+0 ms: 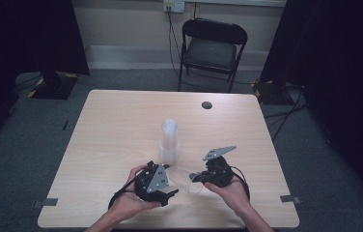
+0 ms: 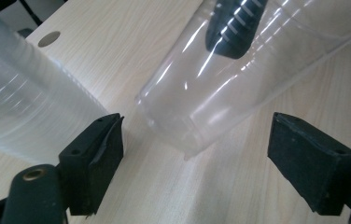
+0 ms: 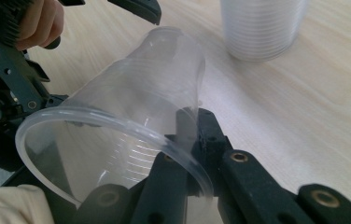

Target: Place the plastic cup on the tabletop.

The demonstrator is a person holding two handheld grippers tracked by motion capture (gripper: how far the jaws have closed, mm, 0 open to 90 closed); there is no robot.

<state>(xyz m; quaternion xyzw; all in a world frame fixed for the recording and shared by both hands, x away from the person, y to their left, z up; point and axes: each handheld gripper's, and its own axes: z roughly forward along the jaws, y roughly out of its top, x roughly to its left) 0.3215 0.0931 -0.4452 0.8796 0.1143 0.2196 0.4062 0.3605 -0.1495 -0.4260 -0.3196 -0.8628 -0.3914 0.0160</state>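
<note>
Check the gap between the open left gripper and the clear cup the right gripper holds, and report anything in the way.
Nothing visible blocks it. The clear cup, pinched at its rim wall by the right gripper, lies tilted just ahead of the open left gripper. The cup stack stands off to one side.

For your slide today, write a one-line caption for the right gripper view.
Right gripper pinches a clear plastic cup by its wall, beside the cup stack.

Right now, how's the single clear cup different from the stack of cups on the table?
The single cup lies tipped on its side, off the table, while the stack of cups stands upright on the table. The right gripper is shut on the single cup's wall; the stack is untouched. The single cup looks see-through, the stack cloudier. Both are clear plastic.
</note>
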